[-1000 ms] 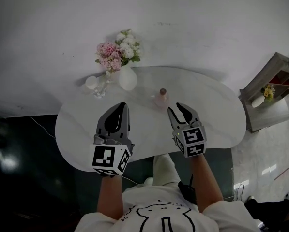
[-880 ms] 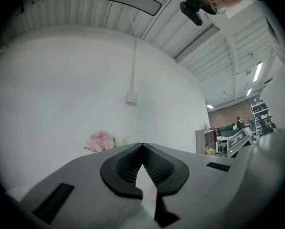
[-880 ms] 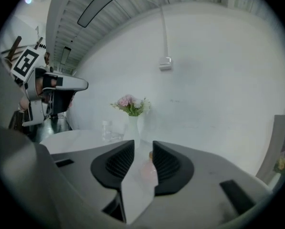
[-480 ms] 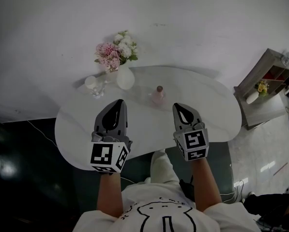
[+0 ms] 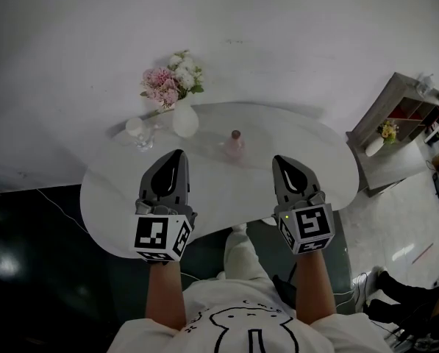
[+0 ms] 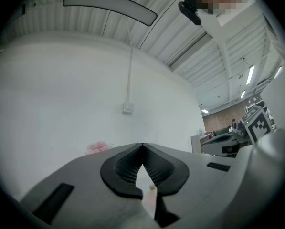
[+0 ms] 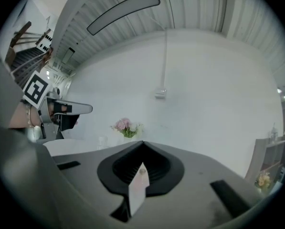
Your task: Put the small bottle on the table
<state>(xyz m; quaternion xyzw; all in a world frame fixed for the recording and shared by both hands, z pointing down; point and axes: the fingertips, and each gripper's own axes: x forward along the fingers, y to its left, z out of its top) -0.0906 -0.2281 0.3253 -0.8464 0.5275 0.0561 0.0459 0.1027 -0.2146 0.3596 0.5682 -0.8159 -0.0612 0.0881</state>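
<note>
Now, the right gripper [image 5: 286,161], at centre right of the head view, has its jaws pressed together with nothing between them. The left gripper [image 5: 176,156], at centre left, is closed and empty as well. Both float above the near half of a white, rounded table [image 5: 329,160].

The small bottle [image 5: 234,145], pink with a dark cap, stands upright on the table between and just beyond the two claws, touching neither. The placing step looks finished. What remains seems only to draw the hands away without brushing it.

The bottle sits well in from every edge. Bare tabletop lies to its right and in front. A white vase [image 5: 184,120] of flowers [image 5: 168,79] and a clear glass [image 5: 144,134] stand to its upper left, apart from it. A shelf unit [image 5: 395,116] is far right.
</note>
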